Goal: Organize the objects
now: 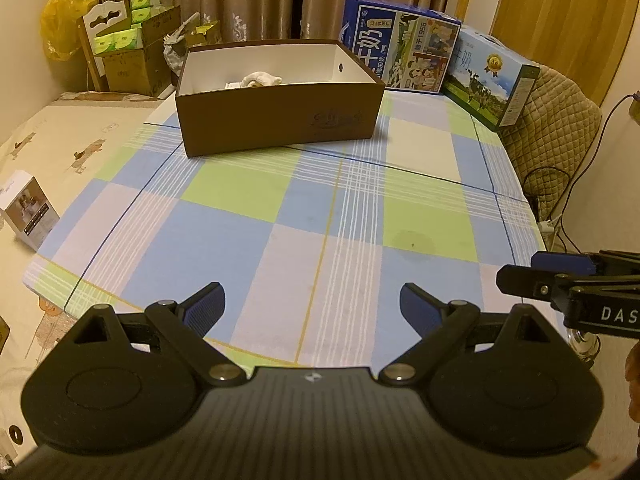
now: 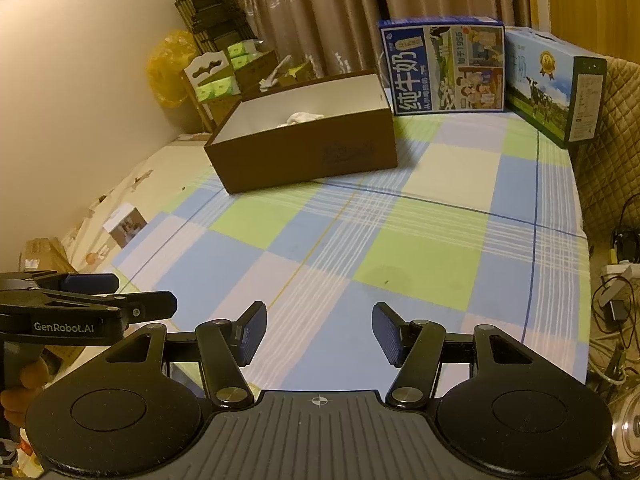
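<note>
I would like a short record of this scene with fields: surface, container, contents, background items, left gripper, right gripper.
surface: table with checked cloth, blue, green and white squares
container: brown cardboard box, open top, white inside, standing at the far side
contents: a pale crumpled item; the rest is hidden by the wall
background items: two milk cartons behind the box
left gripper: left gripper, open, holding nothing, above the near edge
right gripper: right gripper, open, holding nothing

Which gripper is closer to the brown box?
Left, though only slightly. The left gripper faces the brown box nearly straight ahead. The right gripper sits beside it, with the box farther off toward its left.
</note>
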`<move>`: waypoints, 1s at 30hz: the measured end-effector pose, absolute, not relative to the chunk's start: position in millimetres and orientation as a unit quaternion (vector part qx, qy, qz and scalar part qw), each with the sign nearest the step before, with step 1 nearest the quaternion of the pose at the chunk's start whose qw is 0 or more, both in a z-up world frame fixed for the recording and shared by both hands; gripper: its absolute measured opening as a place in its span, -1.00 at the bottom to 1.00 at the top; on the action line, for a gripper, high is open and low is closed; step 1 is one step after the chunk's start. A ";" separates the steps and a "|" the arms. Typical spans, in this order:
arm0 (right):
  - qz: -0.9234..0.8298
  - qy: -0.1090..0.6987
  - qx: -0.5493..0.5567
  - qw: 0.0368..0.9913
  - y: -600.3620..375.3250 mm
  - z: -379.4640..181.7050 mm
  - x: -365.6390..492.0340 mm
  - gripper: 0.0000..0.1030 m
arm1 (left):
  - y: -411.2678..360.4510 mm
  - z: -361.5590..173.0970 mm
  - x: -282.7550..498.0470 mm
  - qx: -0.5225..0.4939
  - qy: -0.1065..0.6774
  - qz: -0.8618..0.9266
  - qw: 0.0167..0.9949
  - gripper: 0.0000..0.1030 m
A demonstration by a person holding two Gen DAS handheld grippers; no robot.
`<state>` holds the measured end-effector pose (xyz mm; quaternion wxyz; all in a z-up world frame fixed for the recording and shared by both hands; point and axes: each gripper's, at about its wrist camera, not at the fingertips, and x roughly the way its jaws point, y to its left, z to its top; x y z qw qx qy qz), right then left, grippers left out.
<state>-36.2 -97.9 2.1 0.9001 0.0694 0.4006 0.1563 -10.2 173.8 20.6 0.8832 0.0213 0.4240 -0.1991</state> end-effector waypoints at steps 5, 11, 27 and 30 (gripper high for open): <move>0.159 0.400 0.068 0.900 -95.2 2.6 -37.7 0.09 | 175.2 20.2 -12.7 0.021 0.424 -0.197 0.884 0.79; 0.160 0.400 0.067 0.900 -93.6 2.9 -37.5 0.09 | 178.4 20.6 -13.8 0.021 0.423 -0.195 0.885 0.79; 0.165 0.402 0.066 0.898 -86.6 0.0 -33.9 0.09 | 182.4 21.8 -12.6 0.023 0.418 -0.189 0.888 0.80; 0.166 0.402 0.067 0.898 -87.8 -0.4 -33.0 0.09 | 180.8 22.2 -12.1 0.024 0.417 -0.189 0.889 0.80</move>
